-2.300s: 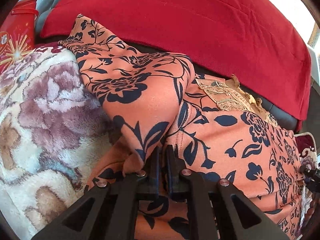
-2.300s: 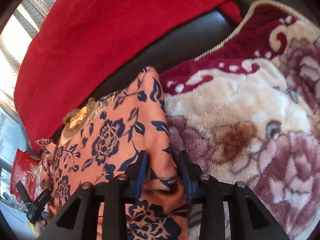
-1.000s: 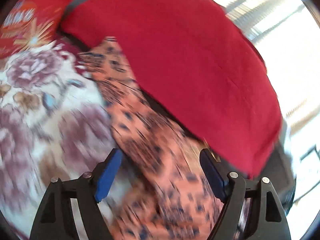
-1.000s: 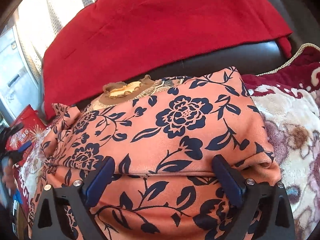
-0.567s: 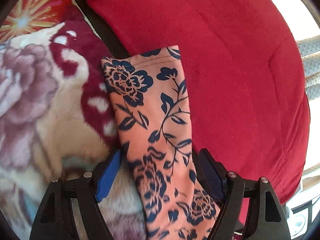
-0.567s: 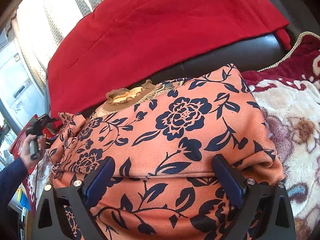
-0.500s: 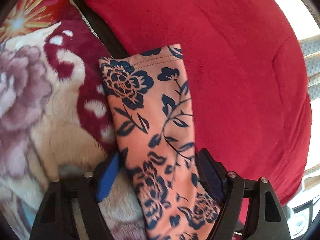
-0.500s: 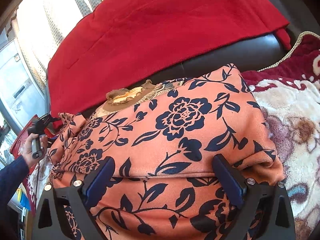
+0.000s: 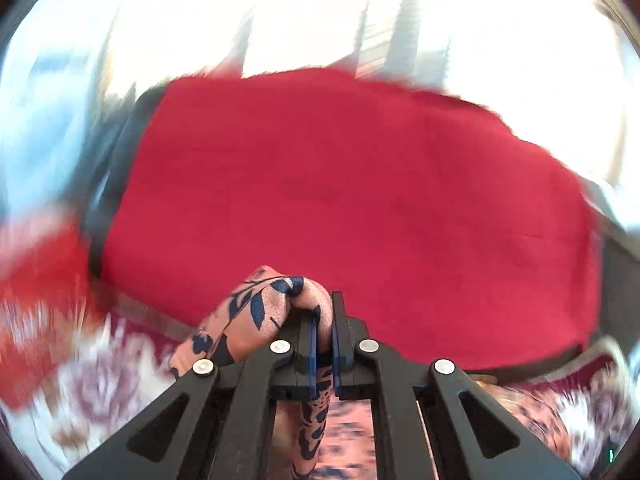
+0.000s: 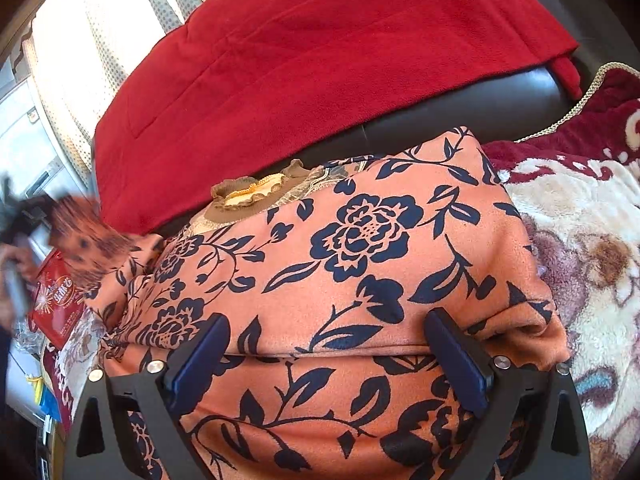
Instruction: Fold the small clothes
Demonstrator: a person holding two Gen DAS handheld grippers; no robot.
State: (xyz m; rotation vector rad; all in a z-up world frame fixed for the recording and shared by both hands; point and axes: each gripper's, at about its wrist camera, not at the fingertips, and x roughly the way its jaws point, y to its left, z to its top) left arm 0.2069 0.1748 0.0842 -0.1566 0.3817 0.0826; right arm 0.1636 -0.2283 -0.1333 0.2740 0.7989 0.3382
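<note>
An orange garment with dark blue flowers (image 10: 352, 248) lies partly folded on a plush floral blanket, its frilled brown collar (image 10: 256, 192) toward the sofa back. My right gripper (image 10: 326, 344) hovers open over the folded body, its blue pads (image 10: 456, 360) spread wide and pressing on nothing. My left gripper (image 9: 325, 324) is shut on the garment's sleeve (image 9: 260, 316), which bunches over the left finger and hangs down between the arms. In the right wrist view that lifted sleeve (image 10: 84, 236) is a blur at the far left, beside a person's hand.
A red fleece throw (image 10: 320, 52) drapes the dark leather sofa back (image 10: 480, 108). The floral blanket (image 10: 592, 240) spreads to the right. A red printed bag (image 10: 56, 300) sits at the left edge, with bright curtained windows behind.
My left gripper closed on the sleeve end that lay flat between its open jaws and swung it upward; that view now blurs. The right gripper stayed in place, open.
</note>
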